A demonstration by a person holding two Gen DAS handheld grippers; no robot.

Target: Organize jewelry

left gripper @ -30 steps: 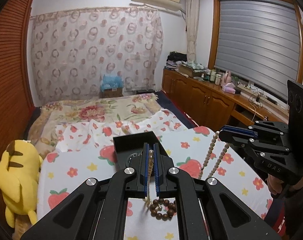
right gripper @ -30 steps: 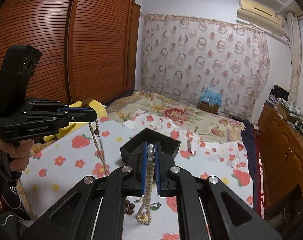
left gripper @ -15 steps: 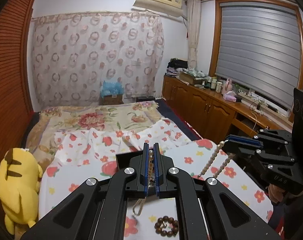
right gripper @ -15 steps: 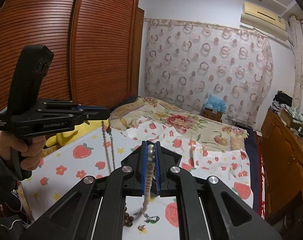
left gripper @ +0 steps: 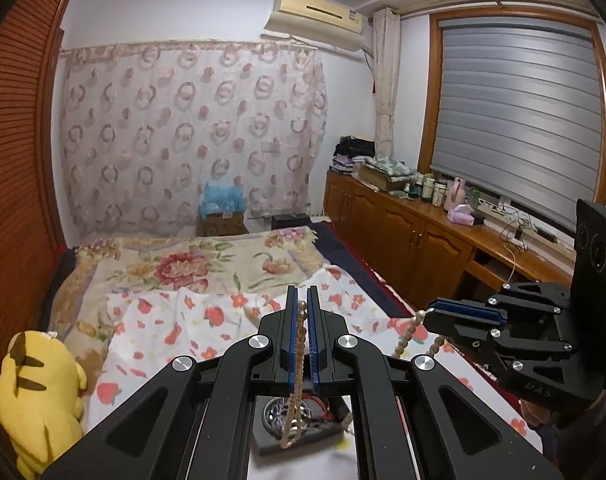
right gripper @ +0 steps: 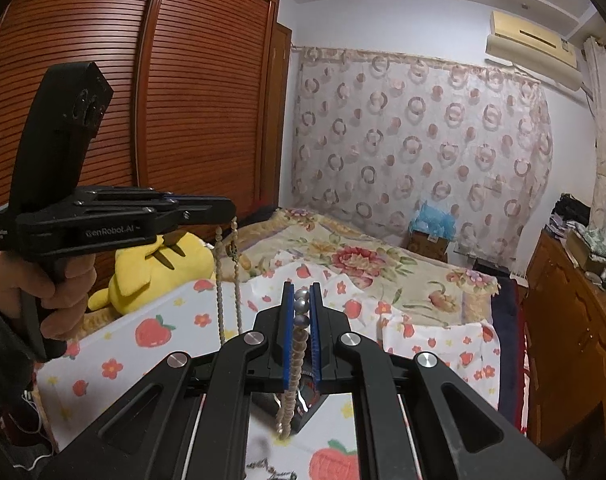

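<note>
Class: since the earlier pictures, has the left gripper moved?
Yes. The left gripper has risen with the bead necklace: the black jewelry box sits lower in its view.

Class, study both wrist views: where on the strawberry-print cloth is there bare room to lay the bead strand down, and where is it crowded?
Free: strawberry-print cloth between yellow plush toy and hanging pale bead strand. Crowded: the black jewelry tray under both grippers, already holding pieces.

Both the left gripper (left gripper: 302, 312) and the right gripper (right gripper: 302, 300) are held raised, level and closed on a bead necklace (left gripper: 299, 354).
</note>
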